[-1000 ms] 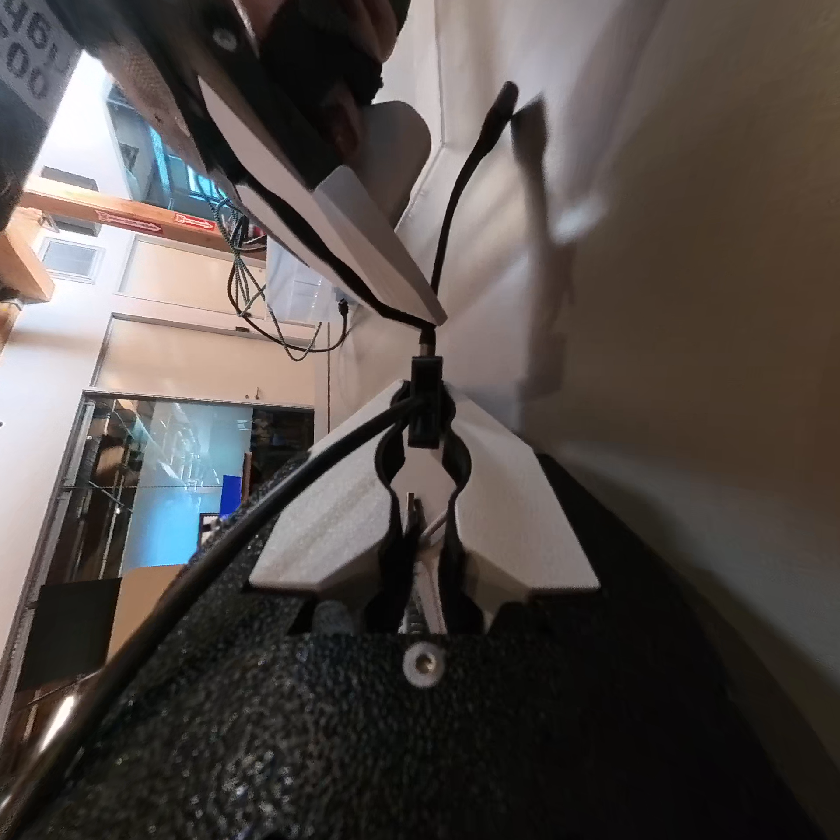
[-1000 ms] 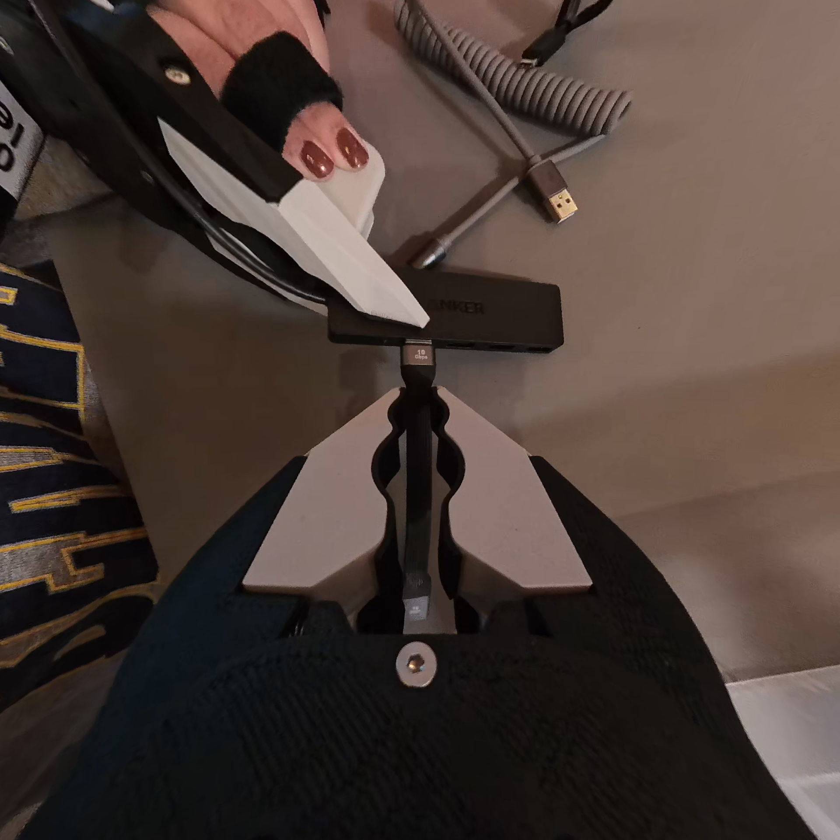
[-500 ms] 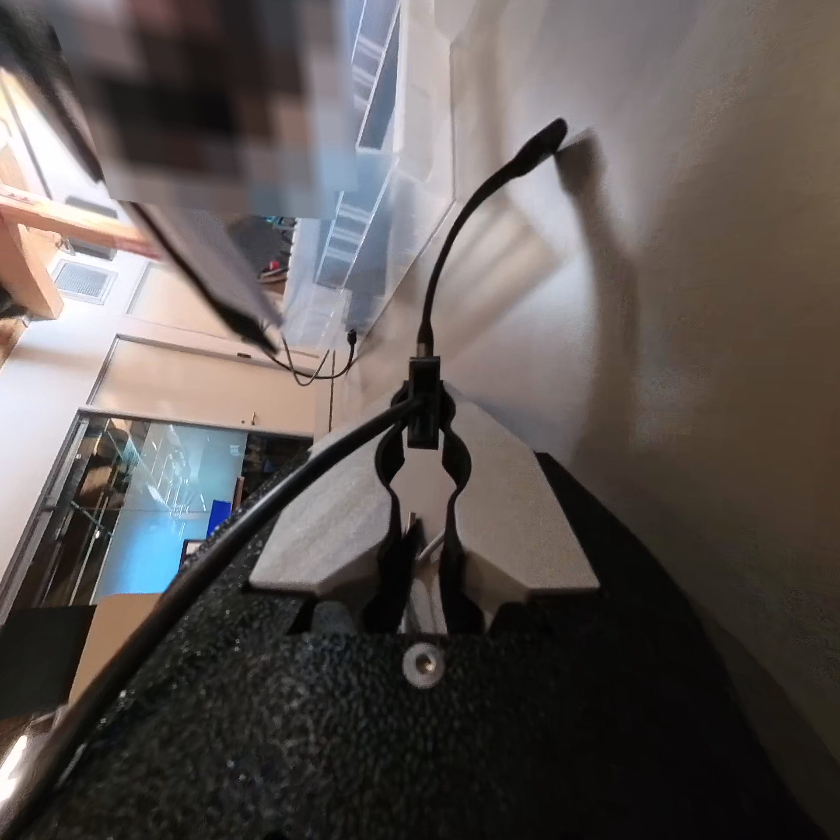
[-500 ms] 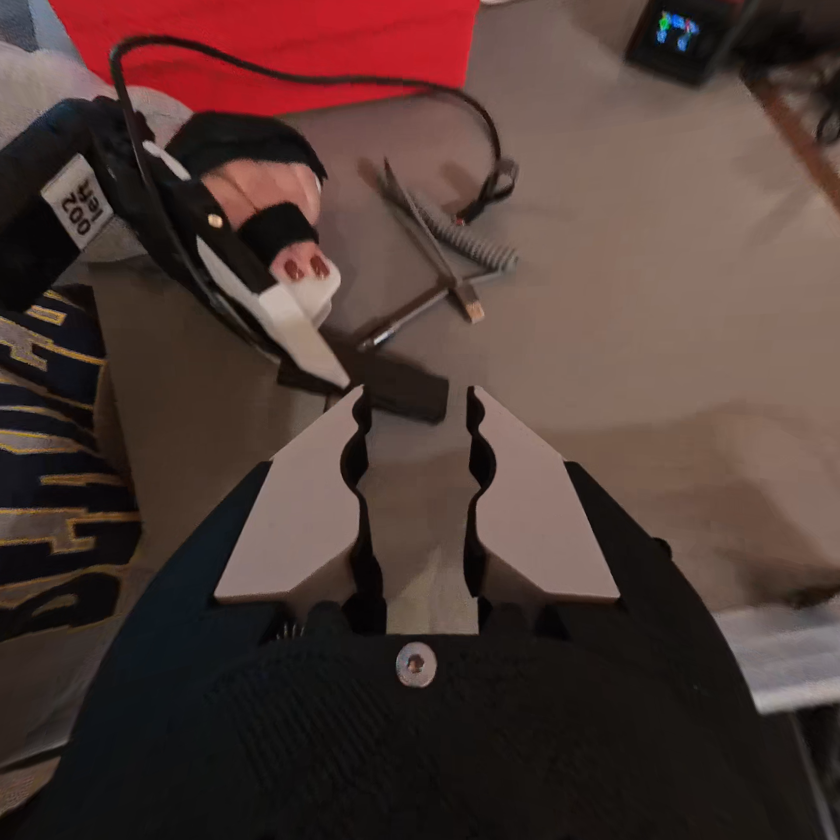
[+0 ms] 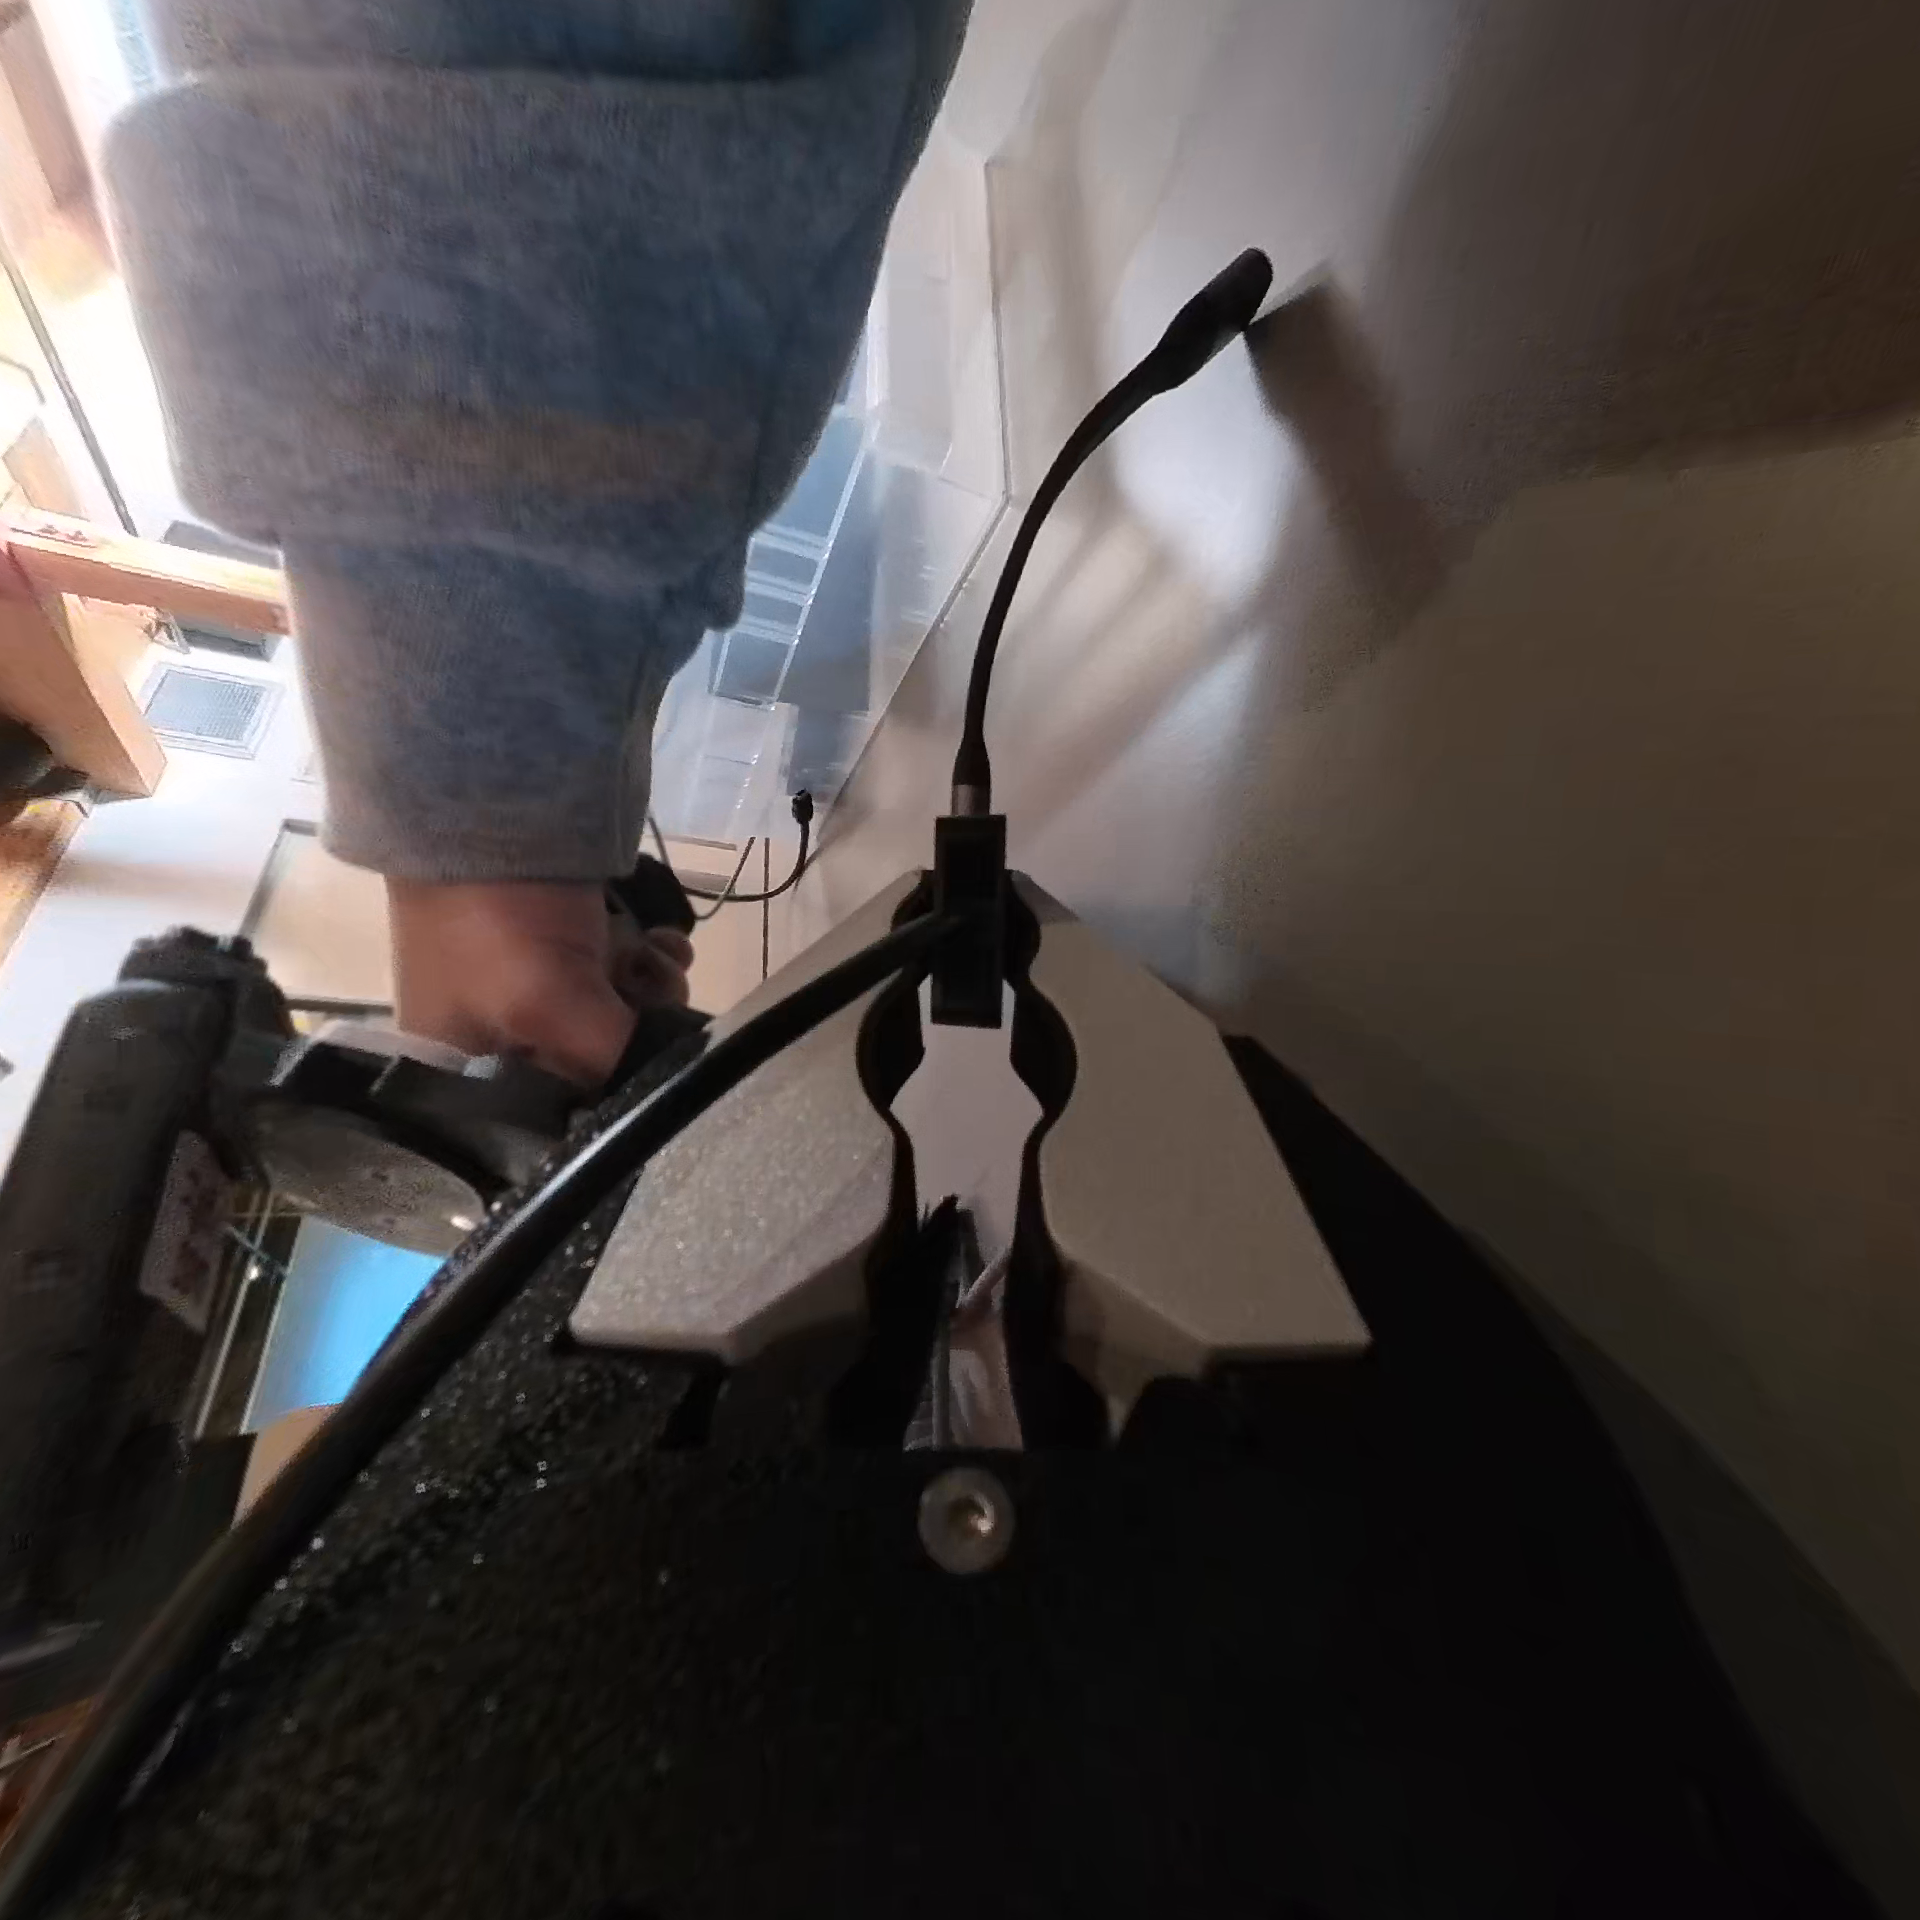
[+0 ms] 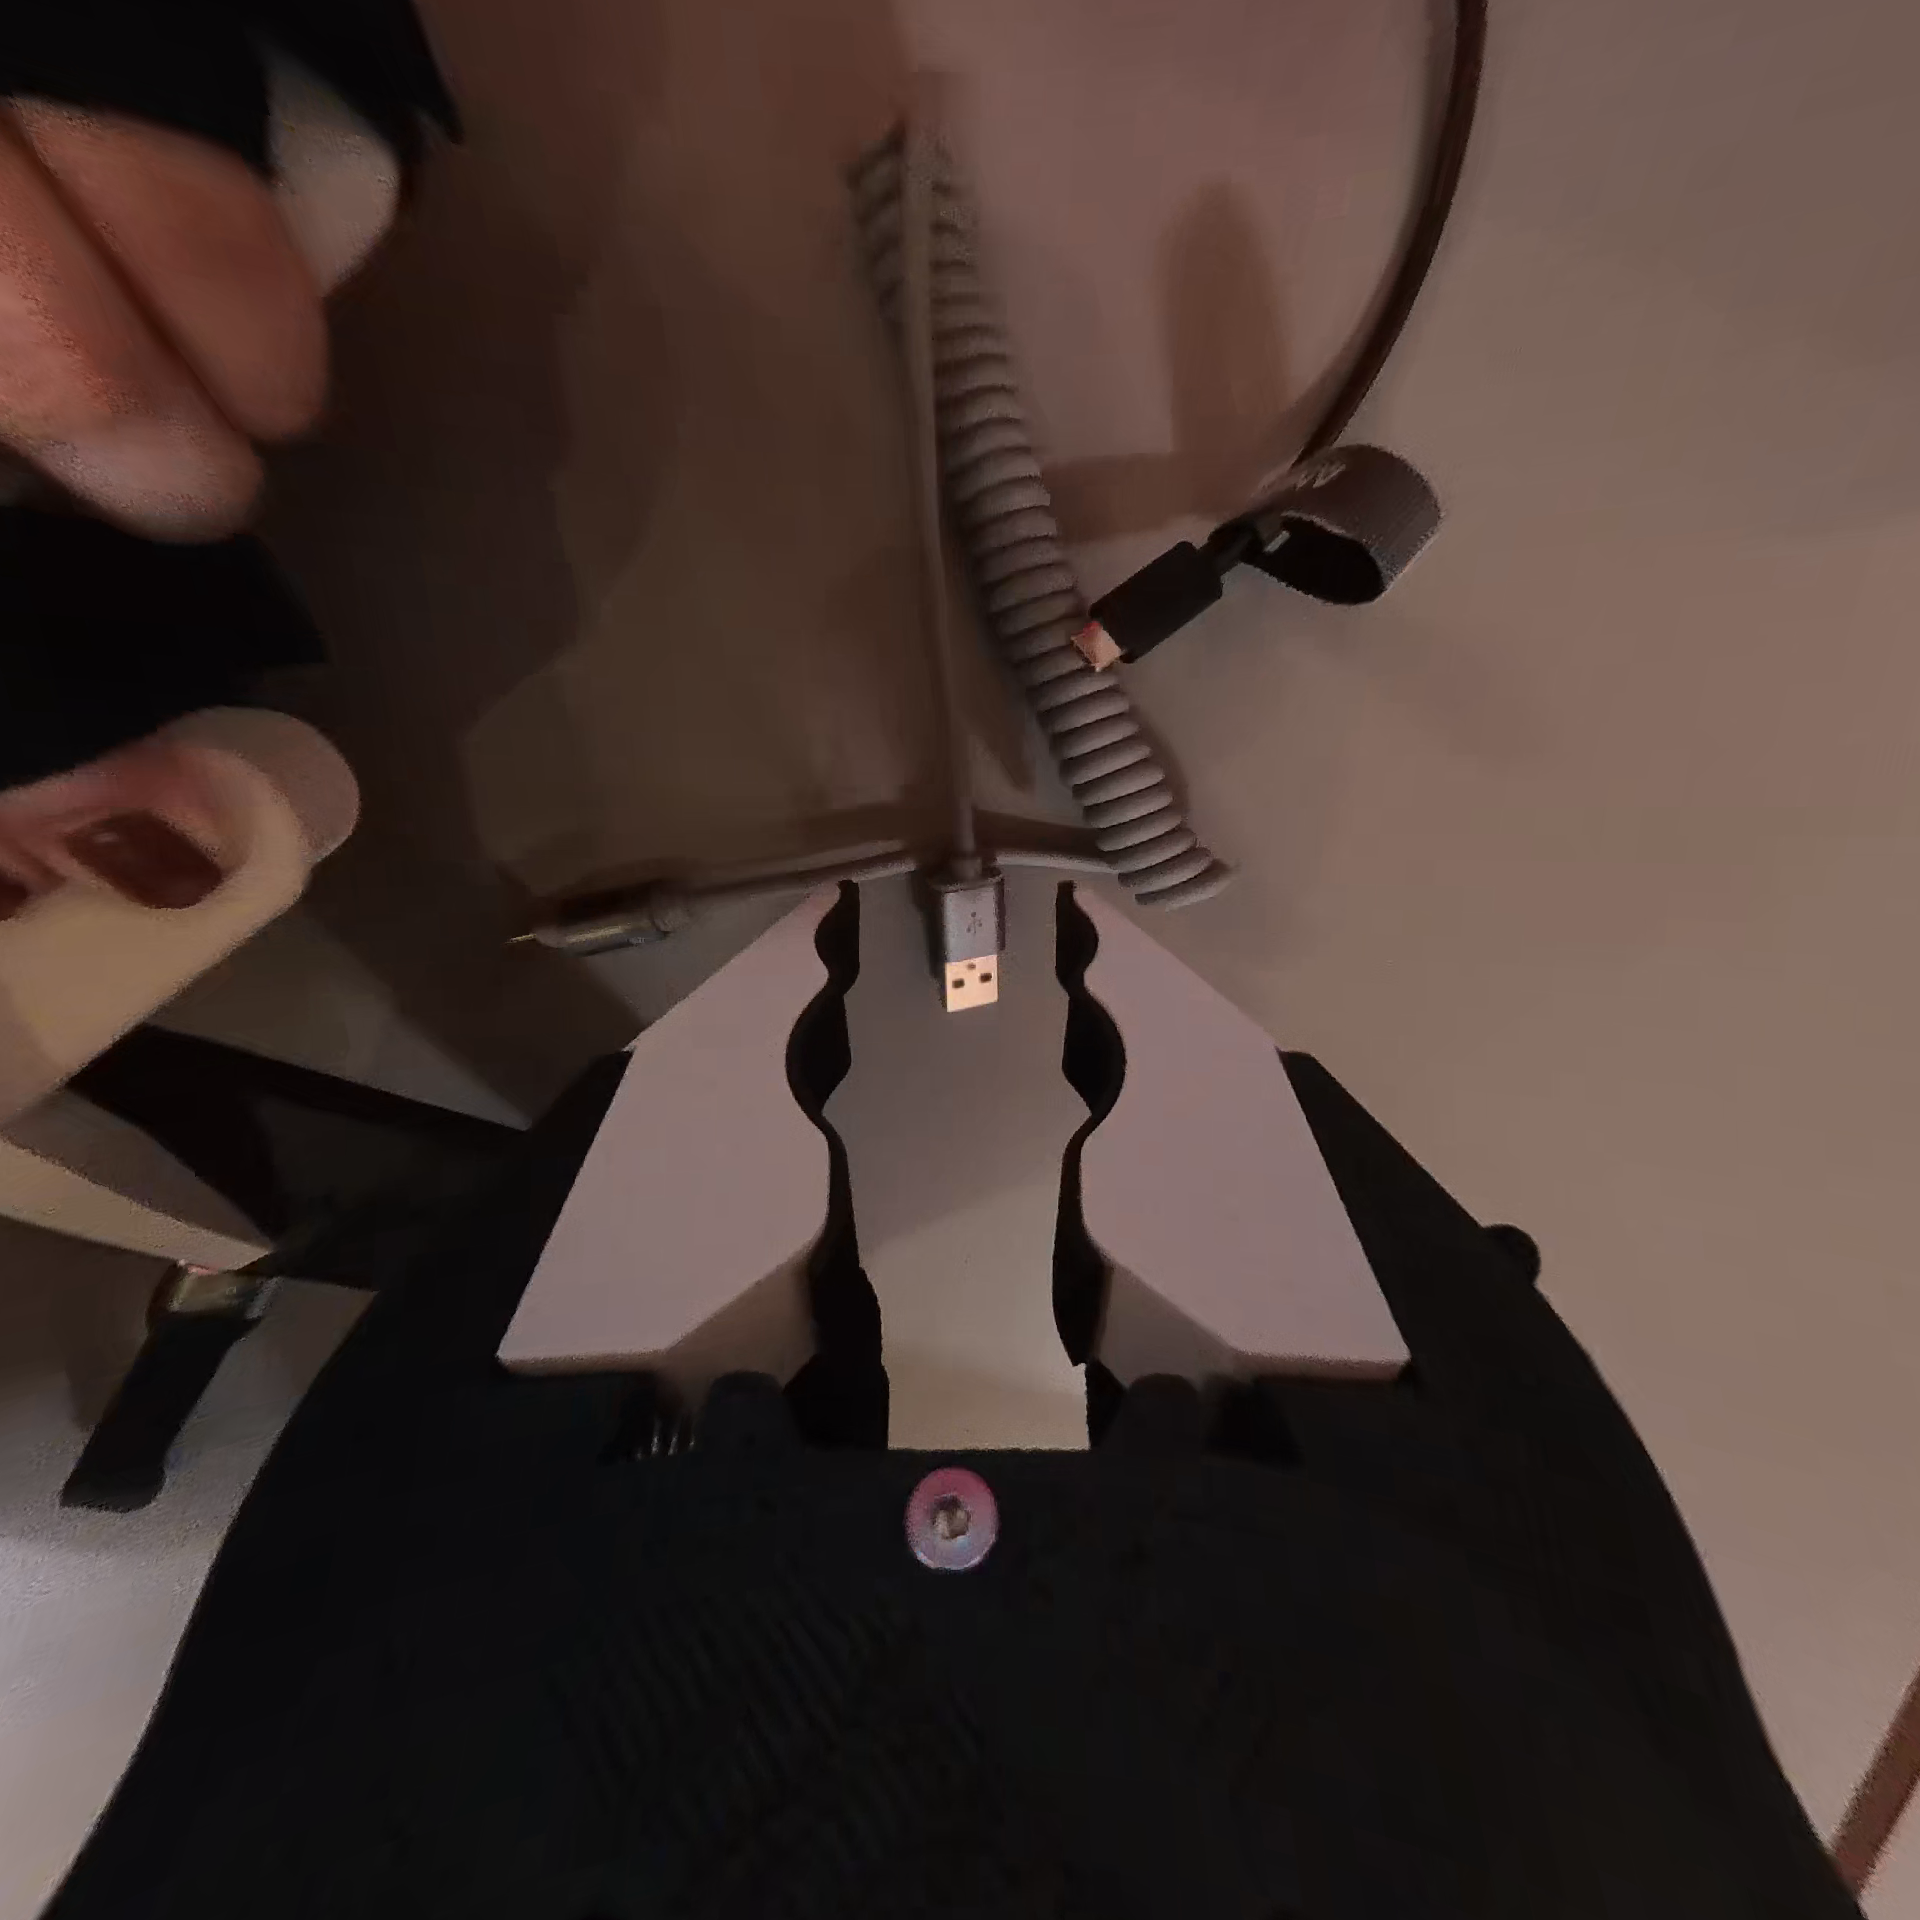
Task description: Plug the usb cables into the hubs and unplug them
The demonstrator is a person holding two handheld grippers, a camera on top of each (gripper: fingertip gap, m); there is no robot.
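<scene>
Letting go: right tongs [image 6: 954,935] gape wide now, short black cable dropped | grey USB plug [image 6: 971,940] lies on table [image 6: 1558,935] right between their tips, likely next | left tongs [image 5: 968,914] stay clenched on hub [image 5: 968,920].

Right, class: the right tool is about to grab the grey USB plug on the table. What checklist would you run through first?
1. Right tool open: ok.
2. Grey USB plug lined up in its opening, metal end toward the camera: ok.
3. Black plug clear of the grasp, resting on the coiled cable: ok.
4. Left tool shut on the black hub: ok.
5. Short black cable seated in the hub: ok.
6. Free hub port ready: cannot tell.
</scene>
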